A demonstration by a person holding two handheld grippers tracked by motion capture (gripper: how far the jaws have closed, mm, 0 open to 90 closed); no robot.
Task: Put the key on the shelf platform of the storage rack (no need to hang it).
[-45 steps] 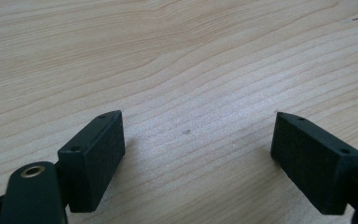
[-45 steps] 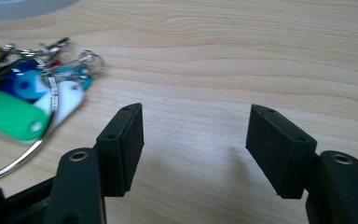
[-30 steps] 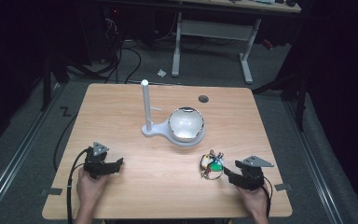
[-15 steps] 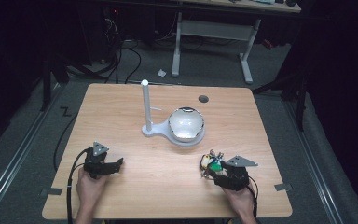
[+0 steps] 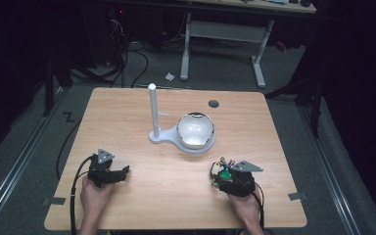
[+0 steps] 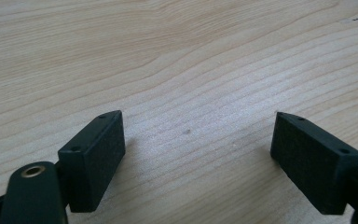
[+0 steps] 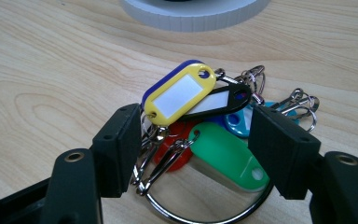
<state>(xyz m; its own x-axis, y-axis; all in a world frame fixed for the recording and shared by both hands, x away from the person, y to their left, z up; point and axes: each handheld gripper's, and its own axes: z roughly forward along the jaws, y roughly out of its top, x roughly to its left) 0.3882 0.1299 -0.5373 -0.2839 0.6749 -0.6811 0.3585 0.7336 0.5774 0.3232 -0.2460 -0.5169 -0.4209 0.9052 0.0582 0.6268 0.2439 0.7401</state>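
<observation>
A bunch of coloured key tags (image 7: 186,93) on metal rings lies on the wooden table (image 5: 176,196), at the front right in the high view (image 5: 221,168). A yellow tag lies on top, over black, green, red and blue ones. My right gripper (image 7: 198,154) is open, one jaw on each side of the bunch; in the high view, the right gripper (image 5: 221,175) sits right at the tags. My left gripper (image 6: 198,158) is open over bare wood, resting at the front left (image 5: 125,170) in a hand.
A white stand (image 5: 164,136) with an upright post (image 5: 152,110) and a shiny bowl (image 5: 196,129) sits mid-table; the stand's base rim (image 7: 191,11) lies just beyond the tags. A dark round hole (image 5: 213,104) marks the far side of the table.
My right gripper has moved left, up to the key tags, and its jaws now straddle the bunch. The left gripper has stayed still.
</observation>
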